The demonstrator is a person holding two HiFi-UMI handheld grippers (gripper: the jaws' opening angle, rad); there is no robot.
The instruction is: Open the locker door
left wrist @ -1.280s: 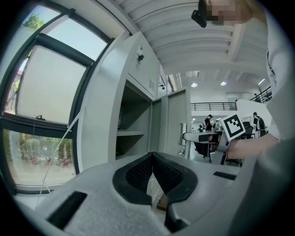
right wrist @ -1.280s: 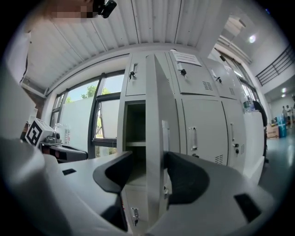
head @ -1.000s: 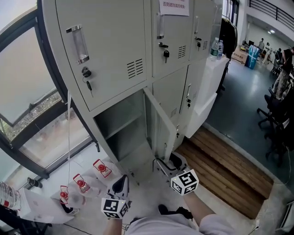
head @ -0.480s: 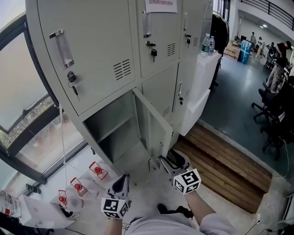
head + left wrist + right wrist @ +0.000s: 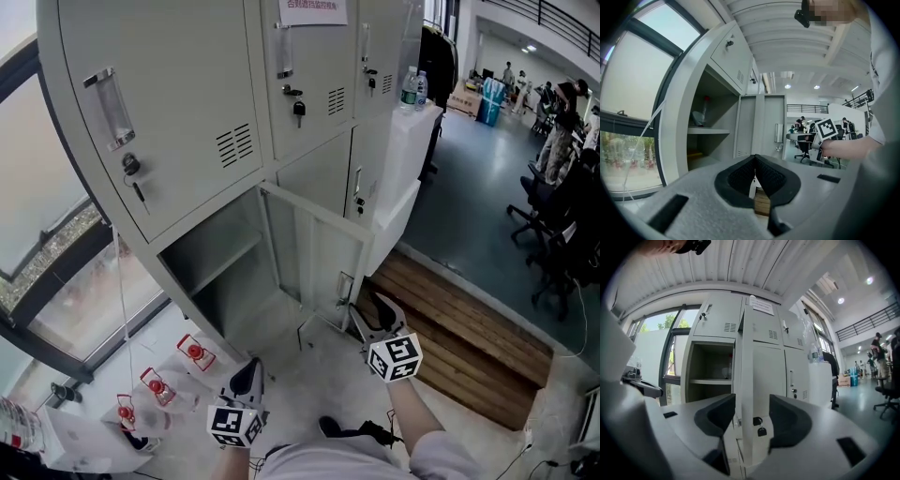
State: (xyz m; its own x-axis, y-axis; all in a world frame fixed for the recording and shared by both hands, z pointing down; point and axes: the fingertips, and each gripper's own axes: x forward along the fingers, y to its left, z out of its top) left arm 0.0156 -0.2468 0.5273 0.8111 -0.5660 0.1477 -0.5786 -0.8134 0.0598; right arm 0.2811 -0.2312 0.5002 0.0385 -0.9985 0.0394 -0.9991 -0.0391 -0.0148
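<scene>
The grey locker door (image 5: 314, 258) of the lower left compartment (image 5: 216, 267) stands swung outward, with a shelf visible inside. My right gripper (image 5: 373, 315) is at the door's free edge, low down. In the right gripper view its jaws (image 5: 752, 416) stand open, with the door's edge (image 5: 742, 380) between them and a small key (image 5: 761, 431) hanging just behind. My left gripper (image 5: 248, 368) hangs over the floor, left of the door and apart from it. Its jaws (image 5: 755, 176) are shut on nothing, and it faces the open door (image 5: 764, 126).
Red-topped items (image 5: 192, 352) lie on the floor at the left below a large window. A wooden platform (image 5: 459, 337) runs to the right of the lockers. A white cabinet (image 5: 412, 141) carries bottles. Office chairs (image 5: 562, 234) and people stand far right.
The lower door has swung further open toward the right. My right gripper moved right and slightly up along with its edge. The left gripper has stayed in place.
</scene>
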